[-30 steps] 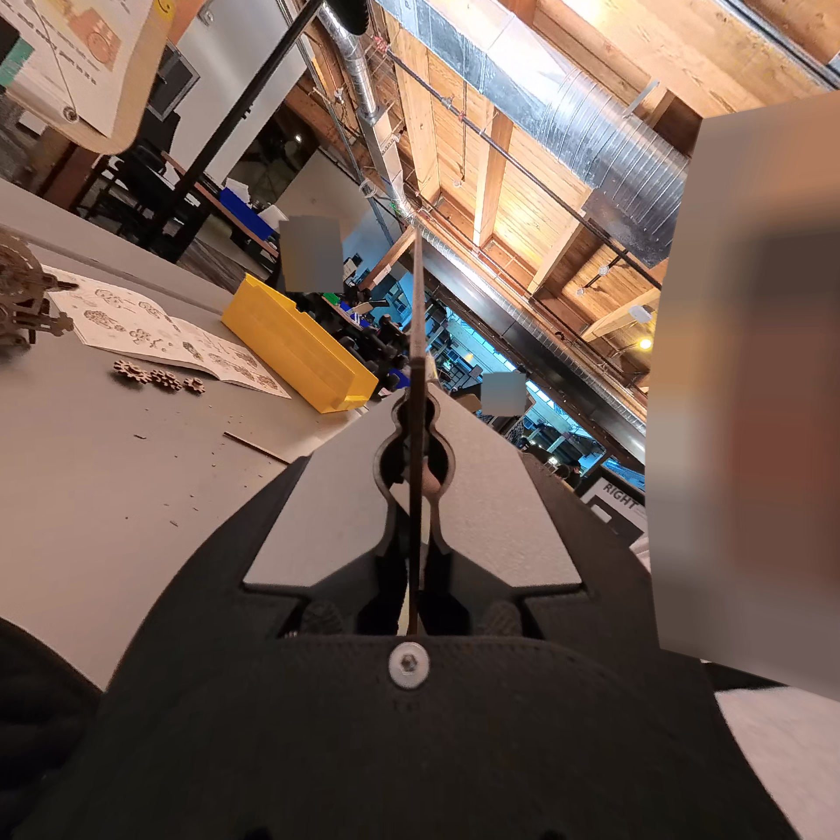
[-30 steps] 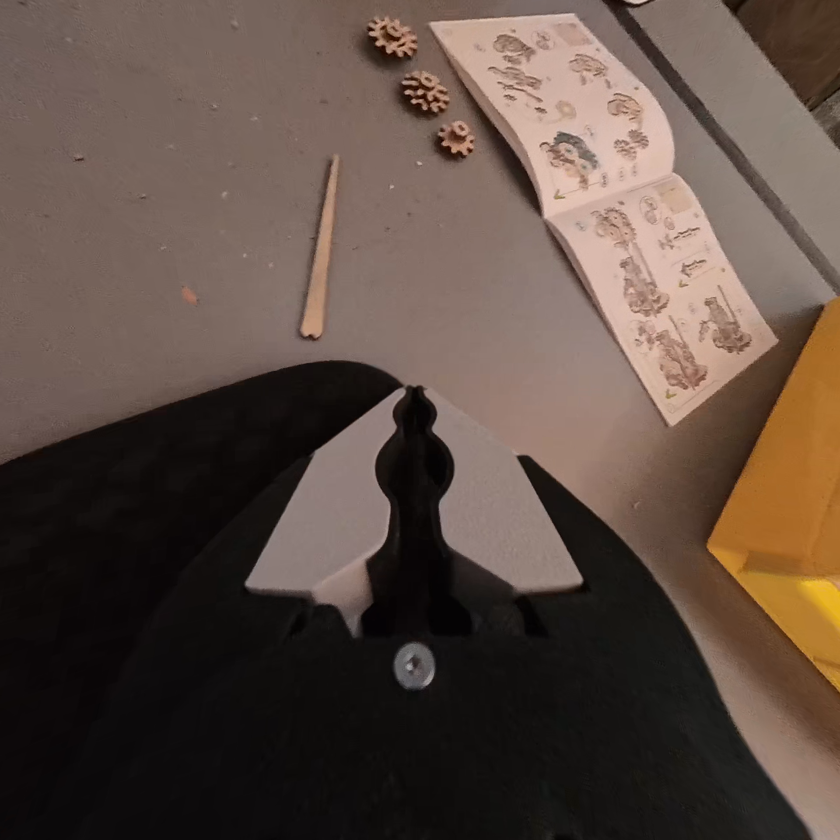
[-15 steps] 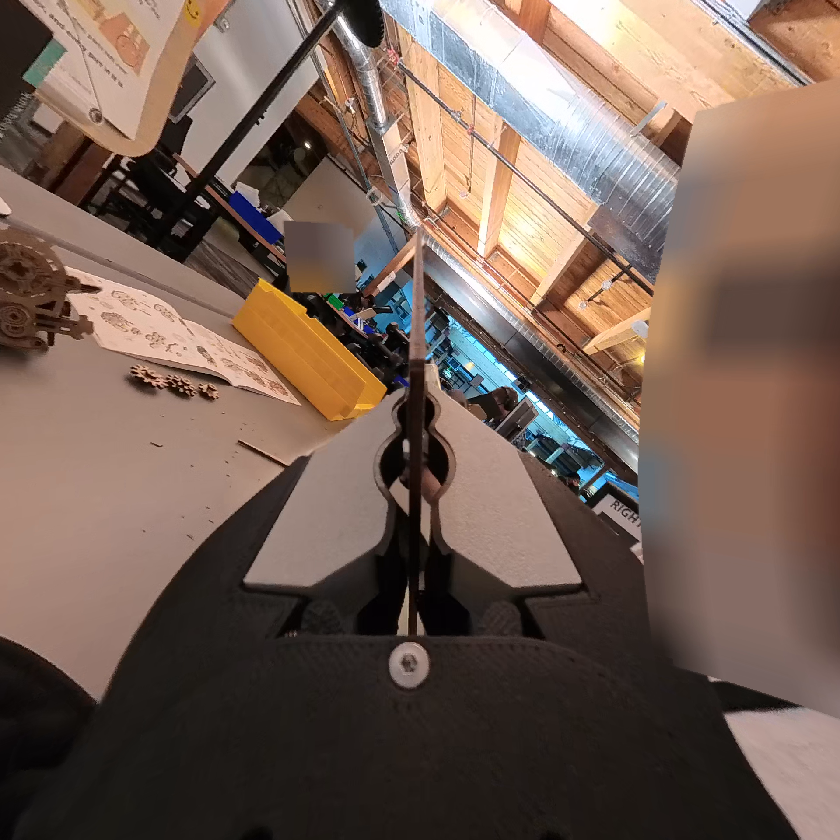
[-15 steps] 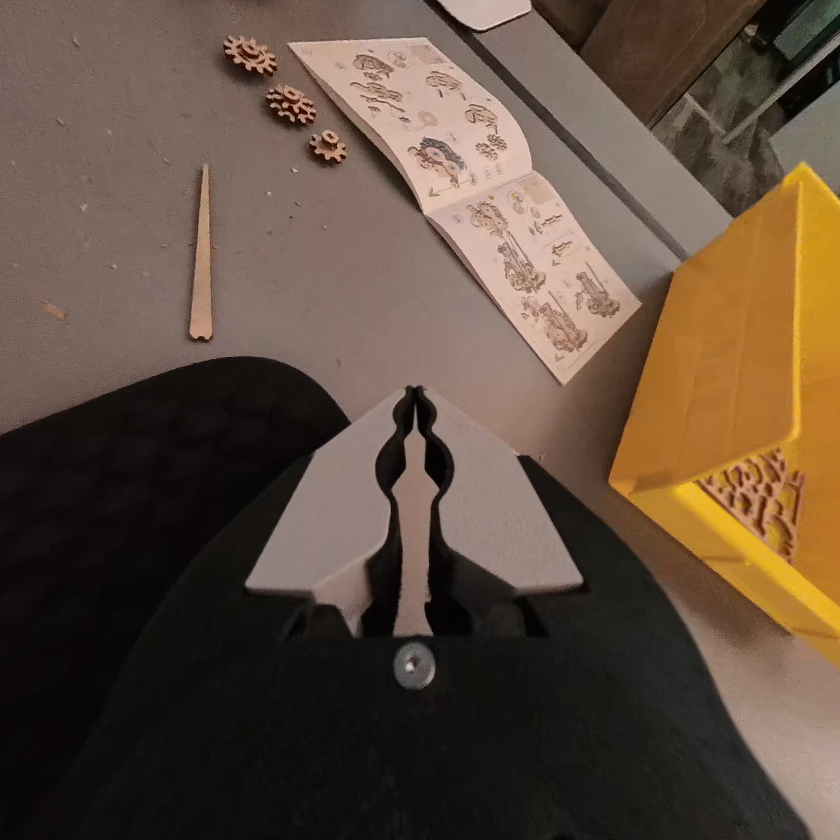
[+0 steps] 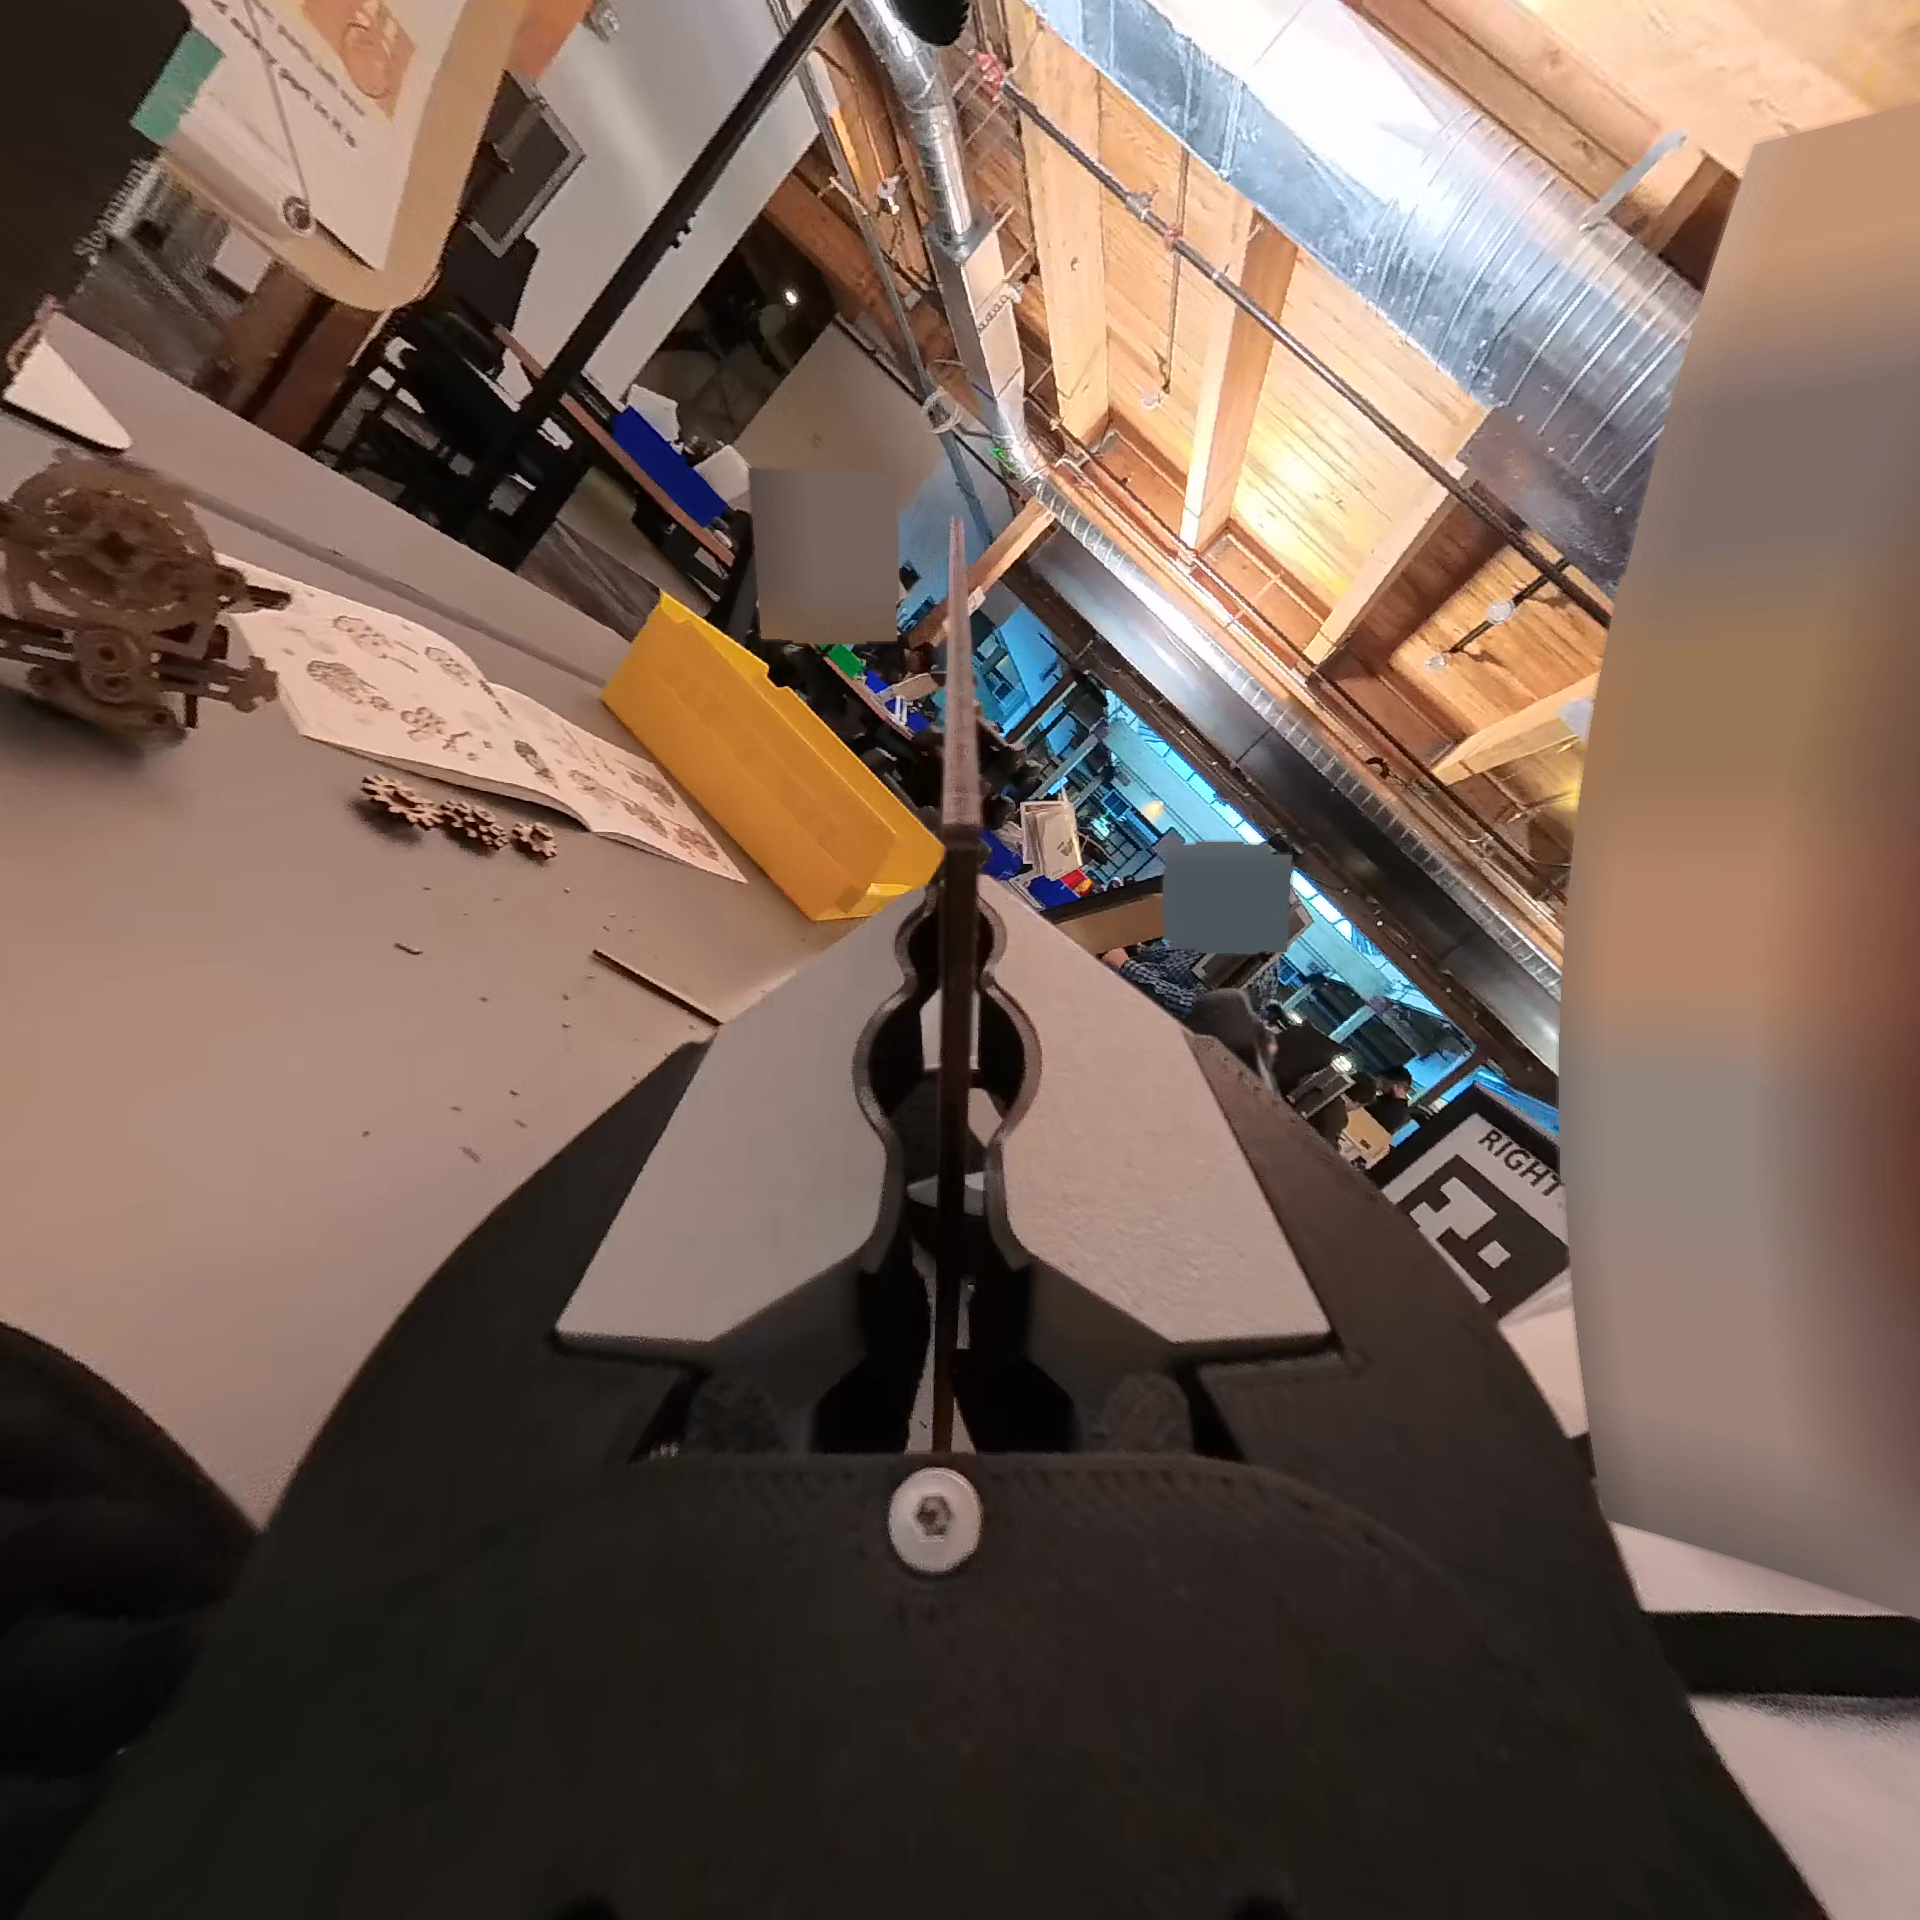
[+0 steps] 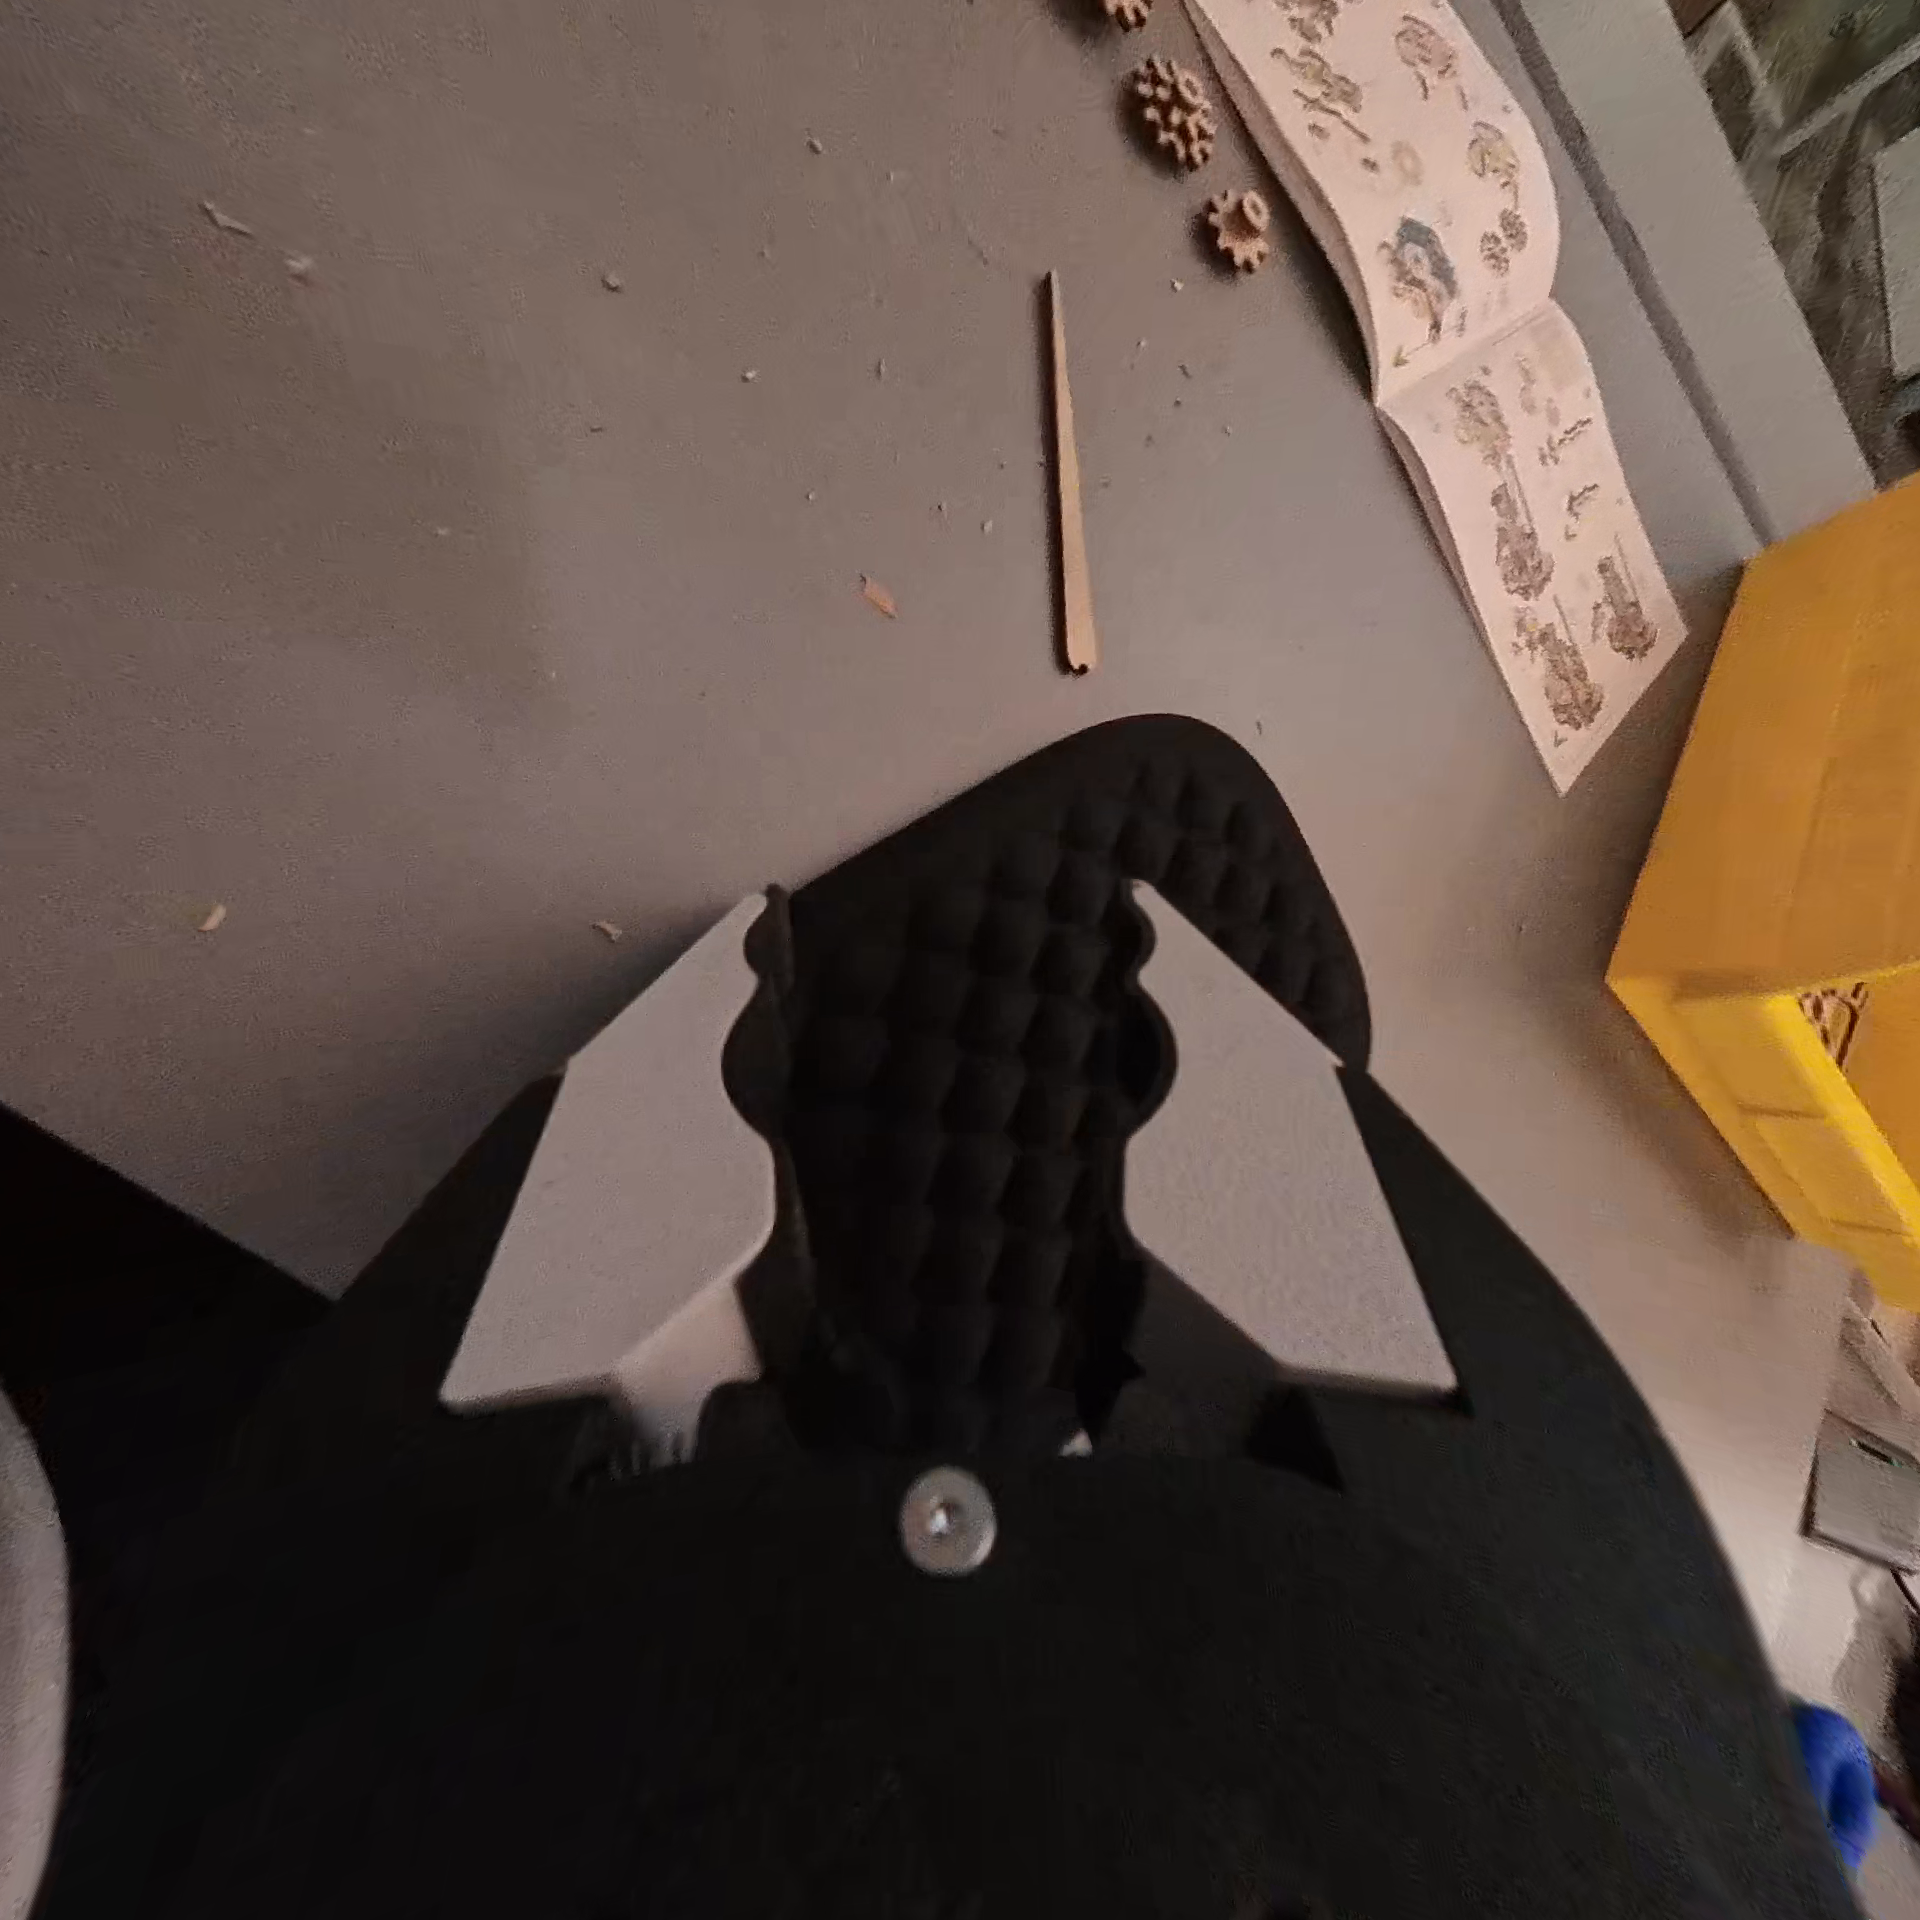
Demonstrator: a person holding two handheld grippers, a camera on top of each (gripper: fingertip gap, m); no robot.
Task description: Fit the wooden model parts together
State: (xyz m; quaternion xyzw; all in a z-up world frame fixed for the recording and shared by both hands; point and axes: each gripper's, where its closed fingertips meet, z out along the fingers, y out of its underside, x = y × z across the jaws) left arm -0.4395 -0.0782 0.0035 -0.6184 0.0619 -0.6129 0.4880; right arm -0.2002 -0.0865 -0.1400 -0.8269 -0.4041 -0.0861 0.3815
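Observation:
My left gripper [image 5: 954, 914] is shut on a thin dark wooden sheet [image 5: 958, 707]. I see the sheet edge-on, standing up out of the jaws. My right gripper [image 6: 951, 899] is open and empty, over a black bumpy surface [image 6: 1039, 1091] that fills the gap between its jaws. A tapered wooden stick [image 6: 1065, 488] lies on the grey table ahead of it. Wooden gears [image 6: 1174, 104] lie beyond the stick and also show in the left wrist view [image 5: 457, 821]. A partly built wooden gear model [image 5: 104, 603] stands at the far left.
An open instruction booklet [image 6: 1486, 364] lies past the gears. A yellow bin [image 6: 1787, 883] with wooden sheets inside stands at the right, and it also shows in the left wrist view [image 5: 769, 790]. Small wood chips dot the grey table [image 6: 416, 520].
My right gripper has opened from shut and swung back left, away from the yellow bin. My left gripper keeps its hold on the sheet and has turned slightly, bringing the gear model further into view.

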